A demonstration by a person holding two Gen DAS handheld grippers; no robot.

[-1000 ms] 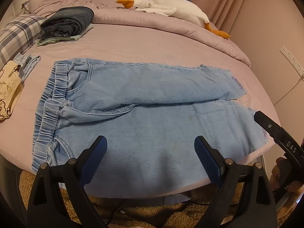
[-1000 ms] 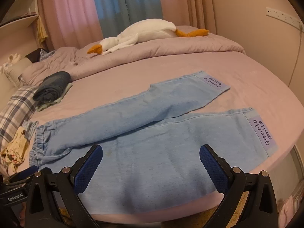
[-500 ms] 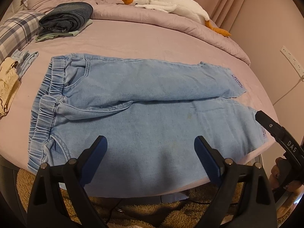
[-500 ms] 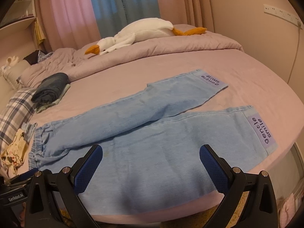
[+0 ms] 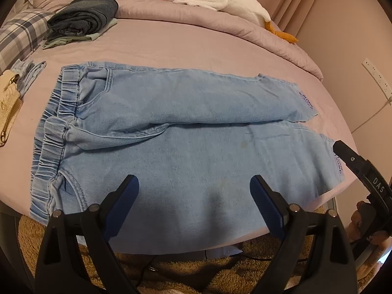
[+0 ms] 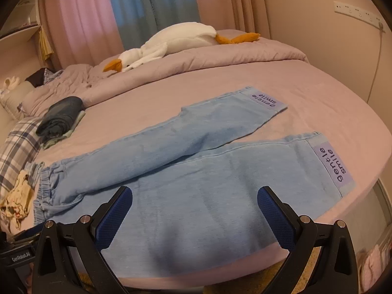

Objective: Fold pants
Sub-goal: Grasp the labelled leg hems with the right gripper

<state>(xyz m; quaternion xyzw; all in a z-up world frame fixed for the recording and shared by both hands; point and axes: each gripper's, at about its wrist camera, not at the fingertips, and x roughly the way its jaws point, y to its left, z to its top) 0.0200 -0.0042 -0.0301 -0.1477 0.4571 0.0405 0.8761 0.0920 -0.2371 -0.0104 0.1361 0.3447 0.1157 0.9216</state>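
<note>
Light blue denim pants [image 5: 186, 127] lie flat on the pink bed, waistband at the left, both legs stretched to the right and side by side. In the right wrist view the pants [image 6: 196, 171] show purple hem labels at the right. My left gripper [image 5: 193, 191] is open and empty, hovering over the near leg's front edge. My right gripper [image 6: 194, 201] is open and empty over the near leg, nearer the hem. The right gripper's body [image 5: 362, 171] shows at the right edge of the left wrist view.
Folded dark clothes [image 5: 83, 17] sit at the back left. A white plush goose [image 5: 220, 2] lies on the rumpled duvet at the back. A plaid pillow [image 5: 17, 34] and cream garment [image 5: 7, 105] are at the left. Brown rug [image 5: 196, 274] lies below the bed edge.
Both grippers have moved slightly forward and lower toward the pants; the pants look larger in both views. Both jaws stay open. The pants have not moved.
</note>
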